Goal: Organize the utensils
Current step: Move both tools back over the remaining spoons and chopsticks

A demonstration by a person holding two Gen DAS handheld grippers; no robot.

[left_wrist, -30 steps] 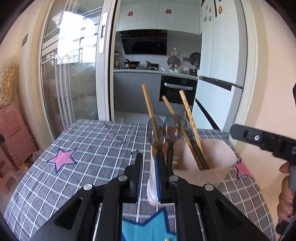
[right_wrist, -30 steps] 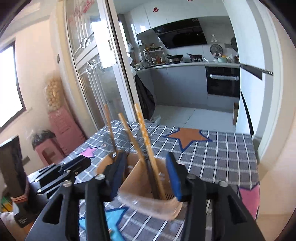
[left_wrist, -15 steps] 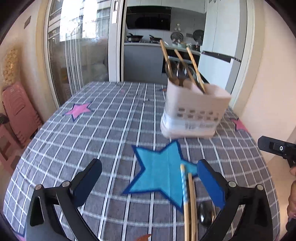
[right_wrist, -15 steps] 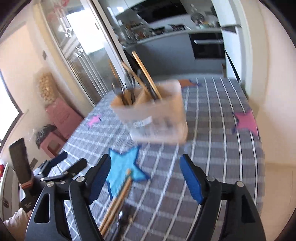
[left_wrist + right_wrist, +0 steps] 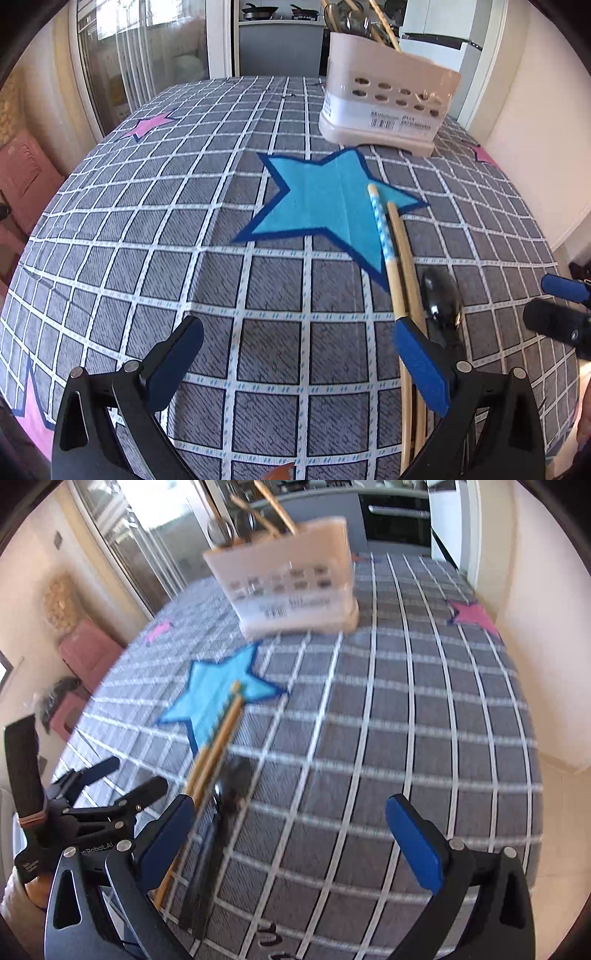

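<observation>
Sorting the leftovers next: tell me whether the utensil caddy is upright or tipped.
Upright. The utensil caddy sits flat on its base on the checked tablecloth, with chopsticks and spoons standing up out of its top.

A grey checked tablecloth (image 5: 147, 221) bears a blue star (image 5: 325, 199); a pink stool (image 5: 88, 657) stands beside.

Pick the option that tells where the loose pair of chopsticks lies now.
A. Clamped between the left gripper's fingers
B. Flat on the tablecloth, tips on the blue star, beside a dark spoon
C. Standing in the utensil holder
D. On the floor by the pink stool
B: the chopsticks lie flat on the checked tablecloth, tips over the blue star, with the dark spoon alongside; the utensil holder stands farther back.
</observation>
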